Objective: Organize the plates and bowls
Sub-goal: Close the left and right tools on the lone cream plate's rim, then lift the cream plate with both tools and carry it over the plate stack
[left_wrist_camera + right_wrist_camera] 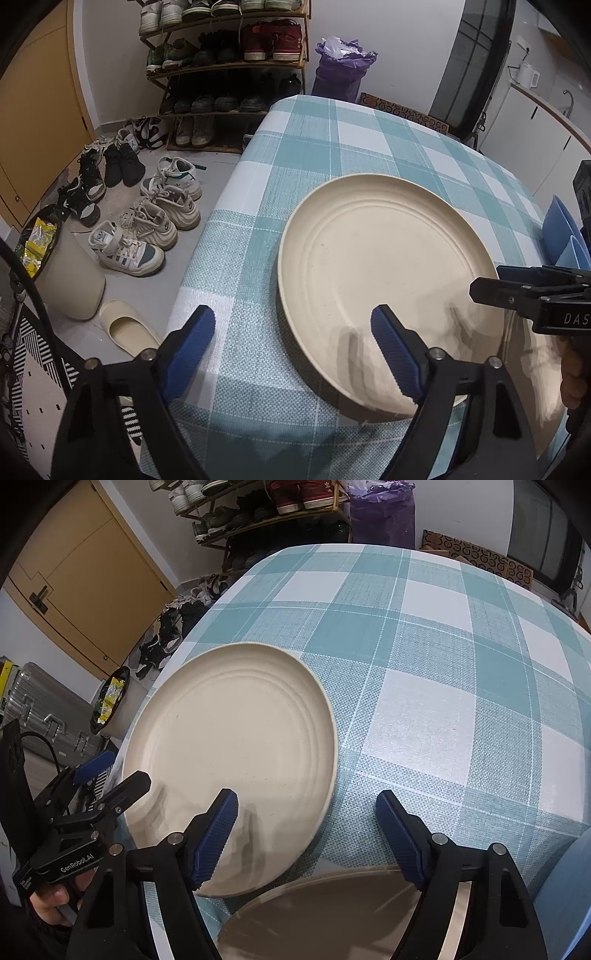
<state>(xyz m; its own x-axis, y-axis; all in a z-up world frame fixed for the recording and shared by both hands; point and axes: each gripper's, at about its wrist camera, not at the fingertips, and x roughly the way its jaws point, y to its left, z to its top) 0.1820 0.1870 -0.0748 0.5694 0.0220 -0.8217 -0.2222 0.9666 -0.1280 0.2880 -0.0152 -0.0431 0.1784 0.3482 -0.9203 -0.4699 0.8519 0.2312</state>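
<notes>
A cream plate (388, 266) lies on the teal checked tablecloth (332, 147) near the table's front-left corner. My left gripper (293, 350) stands open astride the plate's left rim, one blue pad (395, 358) over the plate and the other over the cloth. My right gripper (308, 838) is open astride the plate's (229, 757) right rim, its pads clear of it. Each gripper shows in the other's view: the right (491, 280) and the left (116, 771). A second, tan plate (325, 912) lies at the near edge under the right gripper.
Blue bowls (561, 229) stand at the table's right. The table's left edge (207, 240) drops to a floor with several shoes (155, 221), a bin (66, 273) and a shoe rack (229, 74). A suitcase (44, 709) stands by a yellow door (81, 565).
</notes>
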